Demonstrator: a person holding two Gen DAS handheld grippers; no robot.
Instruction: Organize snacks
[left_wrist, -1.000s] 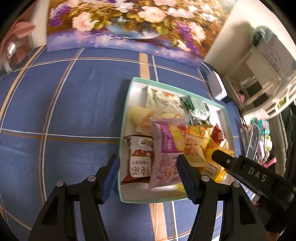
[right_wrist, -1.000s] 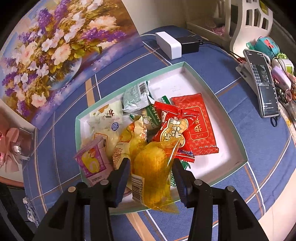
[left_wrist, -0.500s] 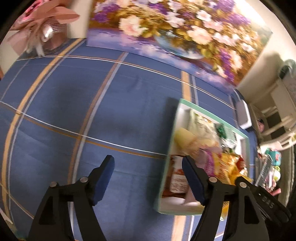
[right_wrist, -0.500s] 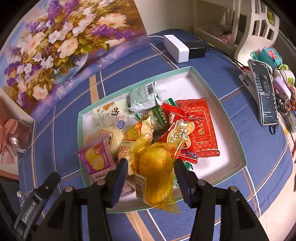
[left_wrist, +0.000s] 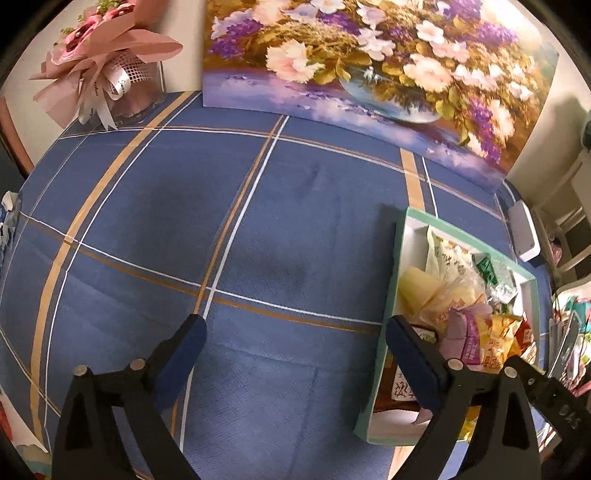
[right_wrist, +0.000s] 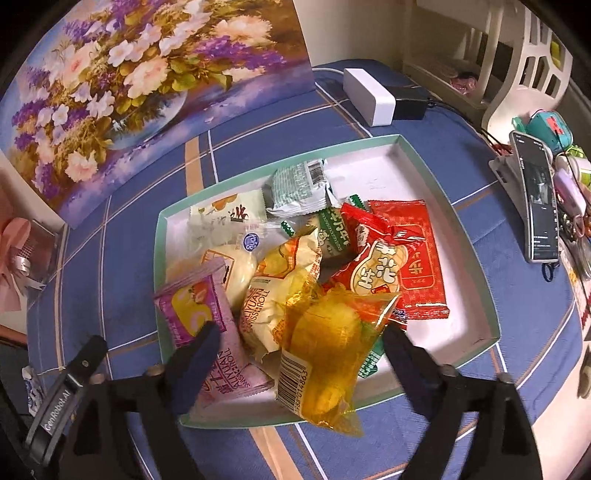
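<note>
Left gripper (left_wrist: 291, 354) hanging open over blue plaid tablecloth (left_wrist: 258, 229), right gripper (right_wrist: 299, 354) spreading wide around yellow snack packet (right_wrist: 325, 350), mint-rimmed tray (right_wrist: 476, 236) sitting beneath.

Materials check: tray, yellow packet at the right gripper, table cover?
Tray: looks like matte card, white inside with a mint rim; thin flat walls, no gloss.
Yellow packet: glossy see-through plastic film; it crinkles and the contents show through.
Table cover: woven cloth, matte blue plaid; visible weave and soft creases.

"ALIYUAN SWISSROLL" on purple packet (right_wrist: 207, 325) and yellow packet (right_wrist: 275, 291); "GenRobot.AI" on left hand-held gripper (right_wrist: 66, 391)
</note>
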